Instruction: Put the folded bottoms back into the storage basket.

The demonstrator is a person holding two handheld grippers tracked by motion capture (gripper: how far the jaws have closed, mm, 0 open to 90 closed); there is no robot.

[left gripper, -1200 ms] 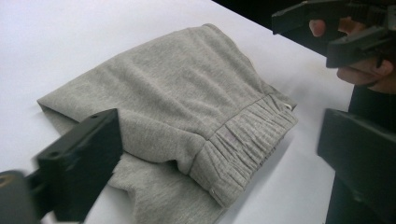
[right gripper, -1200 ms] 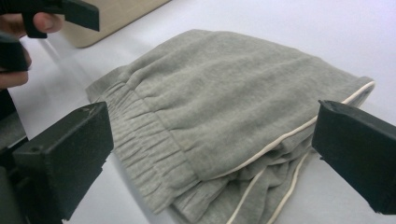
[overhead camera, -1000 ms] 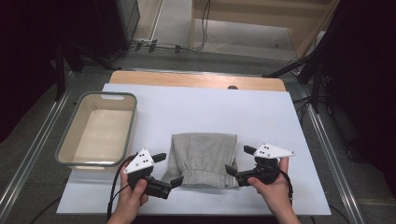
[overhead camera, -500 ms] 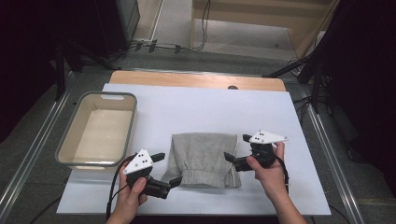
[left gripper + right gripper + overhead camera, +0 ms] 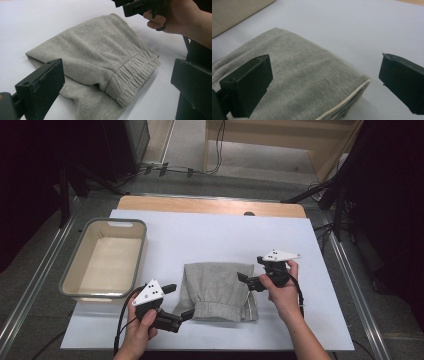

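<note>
A folded grey jersey garment with a gathered elastic waistband (image 5: 218,291) lies flat on the white-covered worktop (image 5: 210,235), in the lower middle of the high view. Its waistband edge faces the bottom of the frame, and a pale cream trim runs along its right-hand fold.

The left claw (image 5: 180,308) sits at the lower left of the garment, gripped by the person's left hand (image 5: 140,325); its jaws stand wide apart, one tip near the waistband corner, the other pointing up the frame beside the cloth. In the left gripper view the two black jaws frame the garment (image 5: 100,67) with nothing between them.

The right claw (image 5: 248,278) is at the garment's upper right edge, held by the right hand (image 5: 281,292). Its jaws are also spread wide; in the right gripper view they straddle the folded corner with the cream trim (image 5: 312,85), clasping nothing. Whether a jaw touches the cloth cannot be told.

A shallow beige rectangular plastic tub (image 5: 73,267) stands at the left of the high view, well apart from the garment.
</note>
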